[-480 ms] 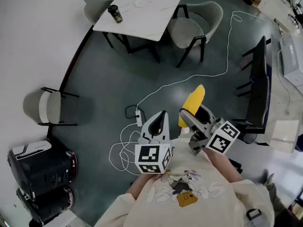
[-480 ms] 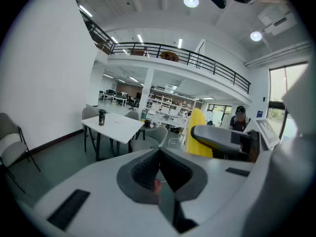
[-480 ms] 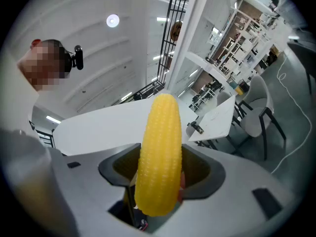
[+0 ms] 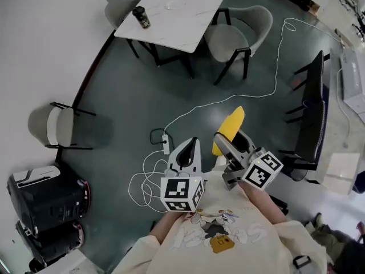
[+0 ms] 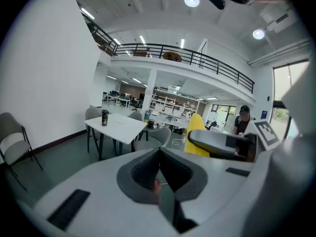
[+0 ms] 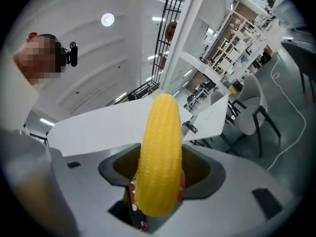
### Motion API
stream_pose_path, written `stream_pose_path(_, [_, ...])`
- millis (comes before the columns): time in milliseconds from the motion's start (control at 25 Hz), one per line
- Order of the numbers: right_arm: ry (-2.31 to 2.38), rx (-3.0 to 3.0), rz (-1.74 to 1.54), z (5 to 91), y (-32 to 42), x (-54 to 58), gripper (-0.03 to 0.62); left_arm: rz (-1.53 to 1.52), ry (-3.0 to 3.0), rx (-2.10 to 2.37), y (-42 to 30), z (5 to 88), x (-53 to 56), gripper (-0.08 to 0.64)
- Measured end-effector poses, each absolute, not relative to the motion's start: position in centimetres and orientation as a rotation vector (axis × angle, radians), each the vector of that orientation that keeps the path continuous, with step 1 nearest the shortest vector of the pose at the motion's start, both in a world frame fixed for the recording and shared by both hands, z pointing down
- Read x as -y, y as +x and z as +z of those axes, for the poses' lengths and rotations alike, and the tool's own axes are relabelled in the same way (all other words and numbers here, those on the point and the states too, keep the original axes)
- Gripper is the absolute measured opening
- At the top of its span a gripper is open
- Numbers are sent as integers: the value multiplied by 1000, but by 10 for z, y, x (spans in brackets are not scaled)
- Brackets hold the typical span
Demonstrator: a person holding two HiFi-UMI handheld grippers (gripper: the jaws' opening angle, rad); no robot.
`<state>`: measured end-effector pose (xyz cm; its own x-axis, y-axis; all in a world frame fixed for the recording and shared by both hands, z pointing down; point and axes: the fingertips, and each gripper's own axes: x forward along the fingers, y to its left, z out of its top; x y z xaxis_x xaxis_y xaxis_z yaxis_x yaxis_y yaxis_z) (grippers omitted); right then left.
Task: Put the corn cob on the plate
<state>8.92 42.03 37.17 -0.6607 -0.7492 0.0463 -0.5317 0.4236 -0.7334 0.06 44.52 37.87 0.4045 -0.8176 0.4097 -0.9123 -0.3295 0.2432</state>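
Right gripper [image 4: 234, 146] first: its jaws are clamped on the lower end of the corn cob [image 4: 230, 125], and the yellow cob is held out roughly level, pointing away from the person, well above the dark floor [image 4: 131, 101]. Over on the left, the left gripper [image 4: 194, 143] is seen with its jaws pressed together and nothing between them, tipped a little downward just beside the right one. No plate is found near the grippers. Far off to the left, a white table [image 4: 182, 33] is seen with a dark can [image 4: 140, 17] on it and a faint round shape, possibly the plate [image 4: 174, 4], though that cannot be confirmed at this range. The carrying step is judged to be in hand: the cob is gripped and lifted, but delivery has not begun. For the next move, the cob would need to be brought across to that far table, with the loose cable [image 4: 251, 93] on the floor avoided. It would then be lowered over the plate before the right jaws are released.
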Motion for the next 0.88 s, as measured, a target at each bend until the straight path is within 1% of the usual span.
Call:
stream_pose_path(240, [-1148, -2397, -1042, 370, 104, -415, 259, 301, 2208, 1521, 4, 383, -436, 8])
stream_pose_path(880, [-1111, -2395, -1074, 382, 155, -432, 259, 282, 2210, 1573, 56, 386, -450, 8])
